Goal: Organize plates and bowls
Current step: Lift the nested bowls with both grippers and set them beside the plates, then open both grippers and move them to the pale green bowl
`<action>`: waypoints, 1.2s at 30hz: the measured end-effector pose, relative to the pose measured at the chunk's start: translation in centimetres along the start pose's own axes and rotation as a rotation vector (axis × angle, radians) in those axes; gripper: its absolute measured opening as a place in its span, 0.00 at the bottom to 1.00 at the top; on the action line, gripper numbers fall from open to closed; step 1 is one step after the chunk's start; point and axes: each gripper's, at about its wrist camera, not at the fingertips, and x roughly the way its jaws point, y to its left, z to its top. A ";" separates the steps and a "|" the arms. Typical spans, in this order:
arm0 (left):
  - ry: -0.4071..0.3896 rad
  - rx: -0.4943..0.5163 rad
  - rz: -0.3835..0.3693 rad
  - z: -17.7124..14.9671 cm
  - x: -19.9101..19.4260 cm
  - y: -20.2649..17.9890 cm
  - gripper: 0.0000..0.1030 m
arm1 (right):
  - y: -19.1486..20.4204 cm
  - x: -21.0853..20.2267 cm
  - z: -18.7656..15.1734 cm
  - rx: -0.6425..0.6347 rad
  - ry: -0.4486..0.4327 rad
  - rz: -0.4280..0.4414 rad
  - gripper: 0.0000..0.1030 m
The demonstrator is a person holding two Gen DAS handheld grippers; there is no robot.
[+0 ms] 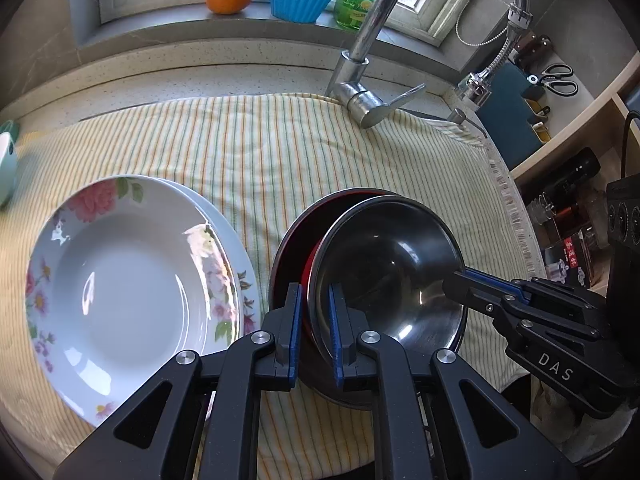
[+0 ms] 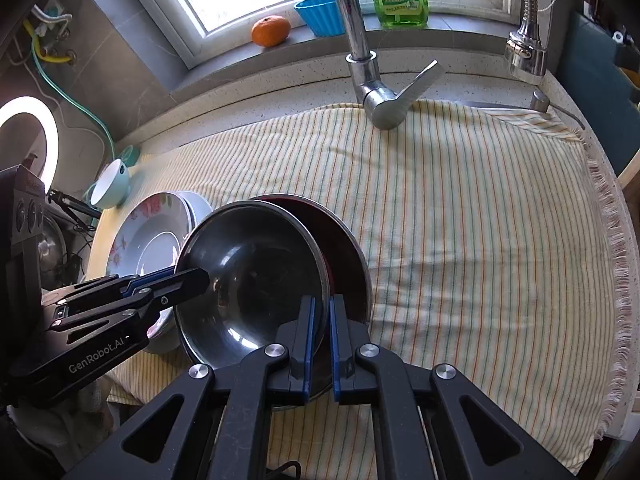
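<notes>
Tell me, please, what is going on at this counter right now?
A person is holding a shiny steel bowl with two handheld grippers. The left gripper and the right gripper are each clamped on its rim, on opposite sides. The bowl sits tilted in a larger red-lined bowl on the striped yellow cloth. Beside them lies a stack of white floral plates, so the sorting looks under way.
</notes>
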 end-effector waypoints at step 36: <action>-0.078 -0.078 -0.024 0.2 -2.7 1.8 0.11 | 0.8 -2.0 1.6 -0.034 -0.078 0.021 0.14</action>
